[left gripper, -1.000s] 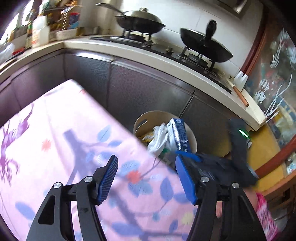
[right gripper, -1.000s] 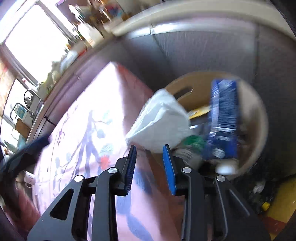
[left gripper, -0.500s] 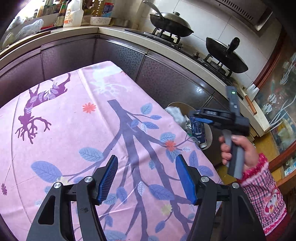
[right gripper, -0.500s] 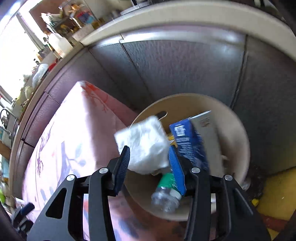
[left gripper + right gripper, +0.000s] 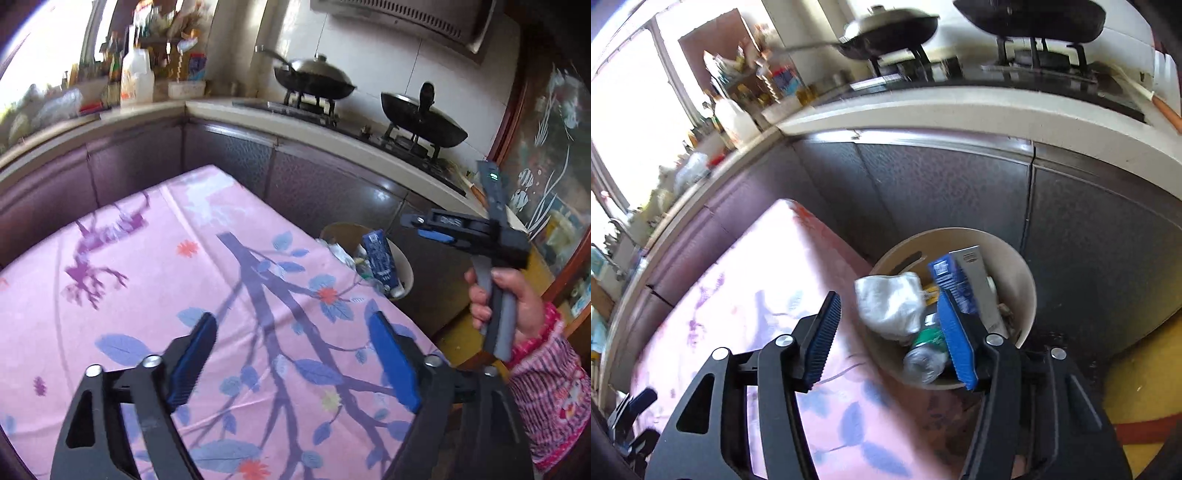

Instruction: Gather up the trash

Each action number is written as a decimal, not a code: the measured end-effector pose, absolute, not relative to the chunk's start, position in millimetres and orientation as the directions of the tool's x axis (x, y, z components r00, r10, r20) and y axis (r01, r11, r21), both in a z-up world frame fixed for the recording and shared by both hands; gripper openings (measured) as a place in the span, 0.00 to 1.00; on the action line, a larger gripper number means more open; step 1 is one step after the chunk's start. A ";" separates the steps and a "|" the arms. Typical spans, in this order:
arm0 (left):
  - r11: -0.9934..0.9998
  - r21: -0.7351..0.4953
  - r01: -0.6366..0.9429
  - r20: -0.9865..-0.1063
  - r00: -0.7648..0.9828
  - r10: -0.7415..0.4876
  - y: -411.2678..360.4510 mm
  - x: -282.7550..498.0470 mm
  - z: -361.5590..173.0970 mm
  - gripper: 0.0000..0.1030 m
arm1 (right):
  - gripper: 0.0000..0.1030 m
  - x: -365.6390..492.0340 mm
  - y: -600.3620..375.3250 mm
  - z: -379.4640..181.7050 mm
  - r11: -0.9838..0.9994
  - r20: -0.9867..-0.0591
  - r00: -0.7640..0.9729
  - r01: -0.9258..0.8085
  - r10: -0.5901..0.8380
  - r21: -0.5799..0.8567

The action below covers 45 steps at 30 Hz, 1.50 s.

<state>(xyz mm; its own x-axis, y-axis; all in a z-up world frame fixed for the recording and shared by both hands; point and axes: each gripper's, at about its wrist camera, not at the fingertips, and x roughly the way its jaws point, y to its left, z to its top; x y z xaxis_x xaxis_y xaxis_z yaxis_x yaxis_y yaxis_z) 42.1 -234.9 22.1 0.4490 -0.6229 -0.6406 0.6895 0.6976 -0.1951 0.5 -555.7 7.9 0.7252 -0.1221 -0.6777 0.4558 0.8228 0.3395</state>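
A round beige trash bin [image 5: 1023,280] stands on the floor by the table's far right edge. In it lie a crumpled white tissue [image 5: 890,302], a blue carton [image 5: 951,284] and a clear bottle with a green label [image 5: 923,354]. My right gripper [image 5: 890,332] is open and empty, above the bin's near rim. My left gripper [image 5: 291,354] is open and empty over the pink floral tablecloth [image 5: 147,258]. In the left wrist view the bin [image 5: 404,262] sits past the table edge, with the right gripper [image 5: 439,229] held above it.
Dark cabinets [image 5: 942,184] and a pale counter [image 5: 332,136] with a stove and two woks [image 5: 424,118] run behind the bin. Bottles and jars [image 5: 136,77] crowd the counter corner. A glass door [image 5: 546,177] is at the right. Yellow floor [image 5: 1145,387] lies beside the bin.
The white tissue left my right gripper and dropped into the bin; the right jaws opened wider. My left gripper pulled back from the bin over the table.
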 end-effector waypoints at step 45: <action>0.821 0.041 0.570 -0.573 0.686 -0.448 -209.9 1.2 46.1 0.96 | 0.74 -144.4 -385.2 30.1 0.809 -0.476 0.854 0.425 -0.210 0.406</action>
<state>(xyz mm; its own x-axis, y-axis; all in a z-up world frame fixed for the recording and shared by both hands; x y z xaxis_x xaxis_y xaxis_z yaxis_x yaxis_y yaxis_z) 1.2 -209.9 46.1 0.6861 -0.4477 -0.5734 0.5695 0.8210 0.0405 -144.4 -385.2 30.1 0.8540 -0.2101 -0.4760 0.4252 0.8092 0.4056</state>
